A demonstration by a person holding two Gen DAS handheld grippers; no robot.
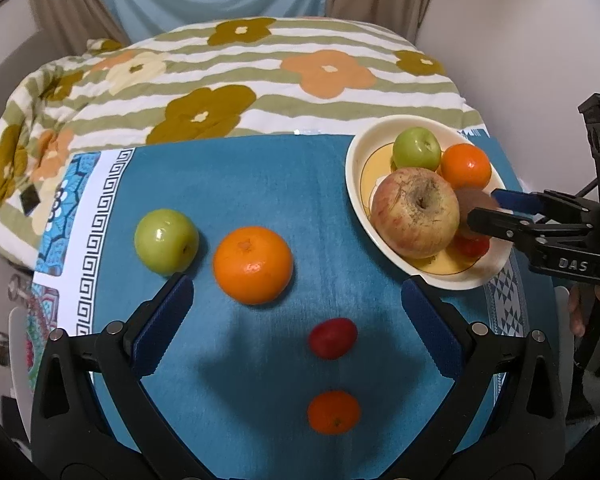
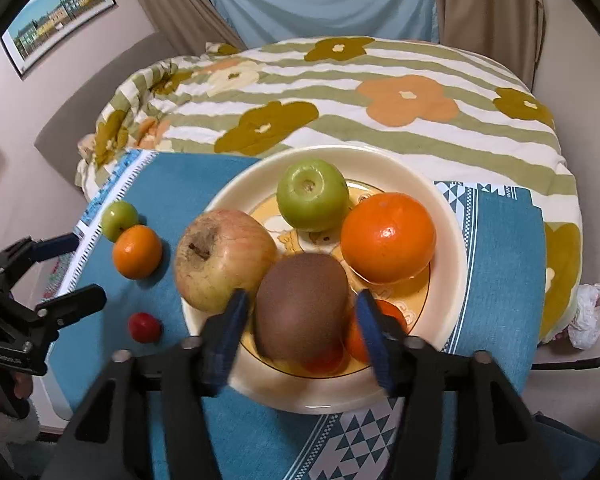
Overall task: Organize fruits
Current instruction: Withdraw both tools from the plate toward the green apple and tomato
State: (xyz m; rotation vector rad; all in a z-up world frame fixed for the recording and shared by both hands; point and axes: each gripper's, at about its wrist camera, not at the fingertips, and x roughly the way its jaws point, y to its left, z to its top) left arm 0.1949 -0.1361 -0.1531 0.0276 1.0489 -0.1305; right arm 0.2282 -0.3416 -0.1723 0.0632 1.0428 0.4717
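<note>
Right gripper [image 2: 300, 316] jaws straddle the kiwi [image 2: 302, 306] over the plate [image 2: 448, 216], grip looks loose; it could roll onto the apple [image 2: 224, 258]; left gripper [image 1: 296, 312] jaws wide, empty.

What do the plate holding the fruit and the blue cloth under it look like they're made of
The plate looks like glazed ceramic, maybe melamine: a smooth cream rim with a soft sheen and a printed yellow centre. The blue cloth looks like a woven or short-pile textile, matte, with a fine fuzzy grain and a printed patterned border.
</note>
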